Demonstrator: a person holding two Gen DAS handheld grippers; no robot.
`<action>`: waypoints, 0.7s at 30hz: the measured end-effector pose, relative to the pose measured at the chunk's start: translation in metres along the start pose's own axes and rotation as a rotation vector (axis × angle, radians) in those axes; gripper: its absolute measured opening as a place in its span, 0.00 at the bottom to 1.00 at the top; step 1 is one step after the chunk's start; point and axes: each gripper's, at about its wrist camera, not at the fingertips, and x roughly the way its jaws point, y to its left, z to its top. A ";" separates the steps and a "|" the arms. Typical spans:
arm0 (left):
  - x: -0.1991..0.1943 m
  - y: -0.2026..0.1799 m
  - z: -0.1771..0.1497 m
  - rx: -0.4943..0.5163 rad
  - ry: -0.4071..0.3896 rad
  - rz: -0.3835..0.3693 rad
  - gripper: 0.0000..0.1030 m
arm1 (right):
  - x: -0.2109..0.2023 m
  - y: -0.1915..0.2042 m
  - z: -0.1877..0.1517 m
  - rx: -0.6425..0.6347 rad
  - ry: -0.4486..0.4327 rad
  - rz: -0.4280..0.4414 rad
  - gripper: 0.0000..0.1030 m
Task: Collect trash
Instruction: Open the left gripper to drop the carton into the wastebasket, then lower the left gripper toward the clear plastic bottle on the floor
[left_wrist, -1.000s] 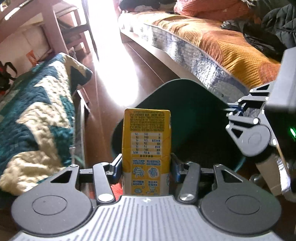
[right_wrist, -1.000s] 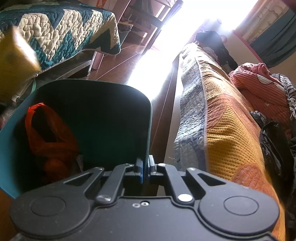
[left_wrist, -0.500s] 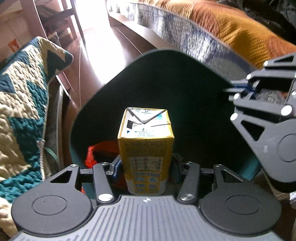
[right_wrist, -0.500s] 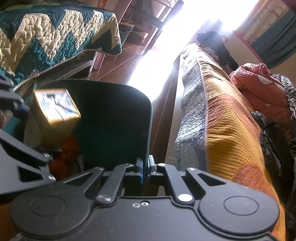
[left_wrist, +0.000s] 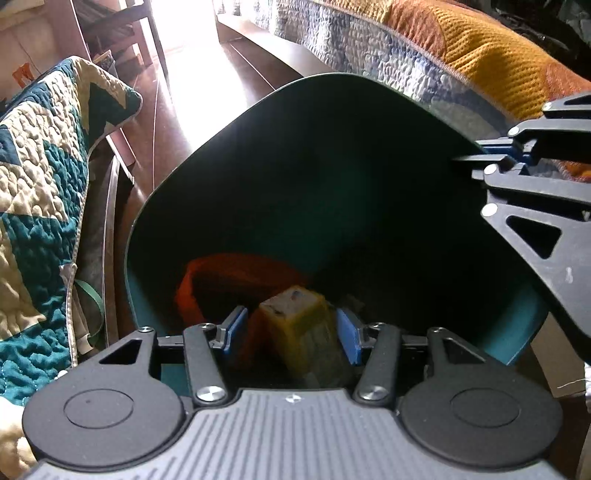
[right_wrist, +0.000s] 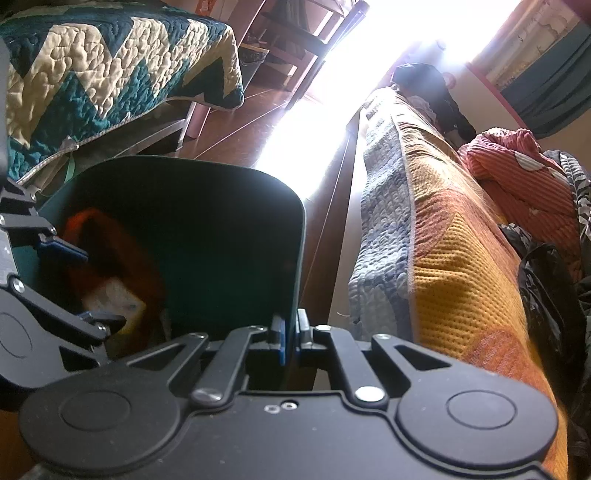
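Note:
A dark green trash bin (left_wrist: 332, 166) fills the left wrist view, with an orange plastic bag (left_wrist: 221, 273) at its bottom. My left gripper (left_wrist: 291, 330) reaches into the bin and its jaws are opening. The yellow drink carton (left_wrist: 299, 325) sits low and blurred between the blue pads, with a gap on each side. In the right wrist view the carton (right_wrist: 114, 299) lies by the orange bag (right_wrist: 99, 236), between the left gripper's fingers (right_wrist: 62, 251). My right gripper (right_wrist: 290, 332) is shut on the bin's rim (right_wrist: 299, 258); it also shows as the right gripper (left_wrist: 495, 151) at the bin's right edge.
A bed with a teal and cream quilt (left_wrist: 37, 184) stands left of the bin. Another bed with an orange blanket (left_wrist: 480, 62) runs along the right, bearing a black bag (right_wrist: 546, 295) and red bedding (right_wrist: 517, 173). Wooden floor (left_wrist: 192, 92) lies between, with chair legs at the back.
My left gripper has come down into the bin with the carton. The carton, first upright and held between the pads, now sits lower and loose between them. The right gripper has not moved.

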 end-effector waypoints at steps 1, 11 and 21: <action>-0.002 0.000 0.000 -0.002 -0.002 -0.004 0.54 | 0.000 0.000 0.000 0.000 0.000 0.000 0.04; -0.049 0.027 -0.018 -0.007 -0.019 -0.015 0.69 | -0.001 0.002 0.001 -0.006 -0.001 -0.001 0.04; -0.074 0.077 -0.062 -0.128 0.028 0.051 0.79 | -0.002 0.004 0.002 -0.015 -0.001 -0.001 0.05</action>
